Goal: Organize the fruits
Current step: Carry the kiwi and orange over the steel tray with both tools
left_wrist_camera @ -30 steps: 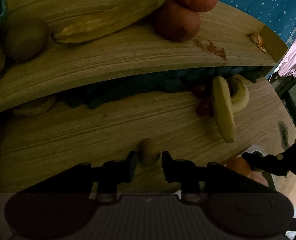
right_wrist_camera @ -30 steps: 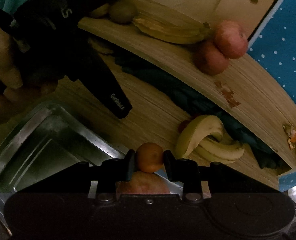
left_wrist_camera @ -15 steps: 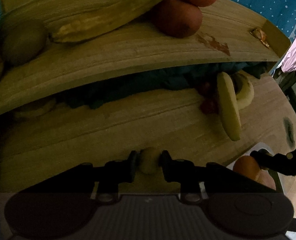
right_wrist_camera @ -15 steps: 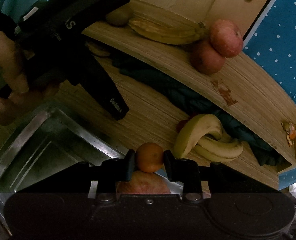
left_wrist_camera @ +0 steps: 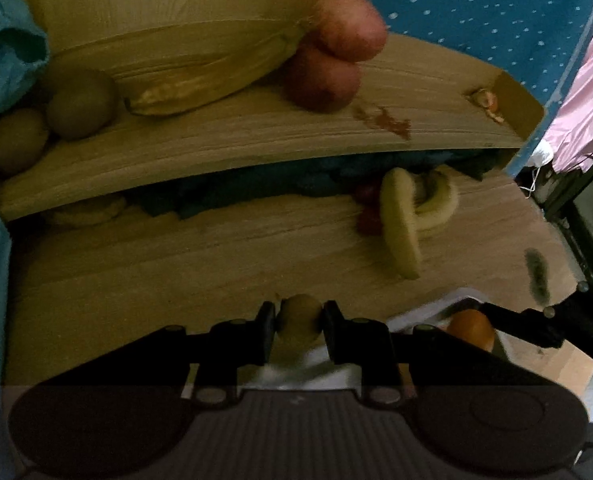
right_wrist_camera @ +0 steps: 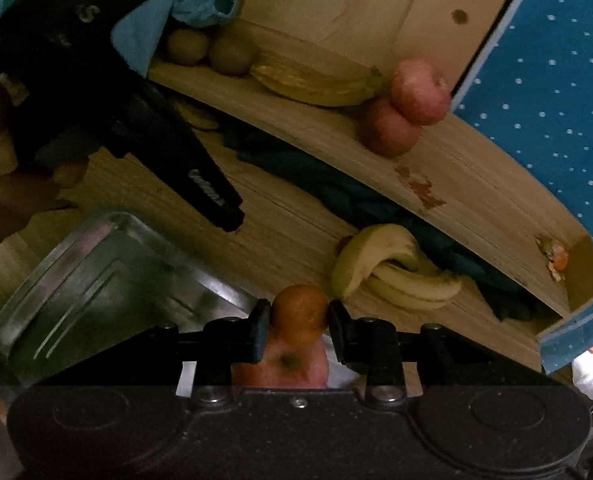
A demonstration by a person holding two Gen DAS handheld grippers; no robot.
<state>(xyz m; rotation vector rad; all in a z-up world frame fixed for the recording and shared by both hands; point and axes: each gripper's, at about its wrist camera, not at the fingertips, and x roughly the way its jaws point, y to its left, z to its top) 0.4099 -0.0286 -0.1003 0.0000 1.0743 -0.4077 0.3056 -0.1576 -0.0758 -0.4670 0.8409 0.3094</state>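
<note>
1. The big wooden table top (left_wrist_camera: 176, 280) fills most of your left view. You have pulled back from it a little, so more of the wall behind shows than a second ago.
2. The long wooden shelf (left_wrist_camera: 256, 136) sits above the table. Now you can see both round brown kiwis (left_wrist_camera: 80, 104) on its left end; before, one was cut off at the edge.
3. The shiny metal tray (right_wrist_camera: 96, 280) lies on the table, under the left side of your right view. Its white corner (left_wrist_camera: 428, 312) has come into your left view, right beside the gripper.
4. The bunch of yellow bananas (right_wrist_camera: 388, 272) lies on the table, under the shelf edge. It has not moved.
5. The flat, browned banana (left_wrist_camera: 216, 76) lies on the shelf, touching the two red apples (left_wrist_camera: 332, 64) stacked at its right end. They are where they were.
6. A third red apple (right_wrist_camera: 284, 364) sits just under your right gripper (right_wrist_camera: 299, 316).
7. Your right gripper is still squeezed on the small round orange (right_wrist_camera: 299, 314), held near the tray's corner.
8. Your left gripper (left_wrist_camera: 298, 316) is still squeezed on the small green-brown kiwi (left_wrist_camera: 298, 314), now over the table's near edge.
</note>
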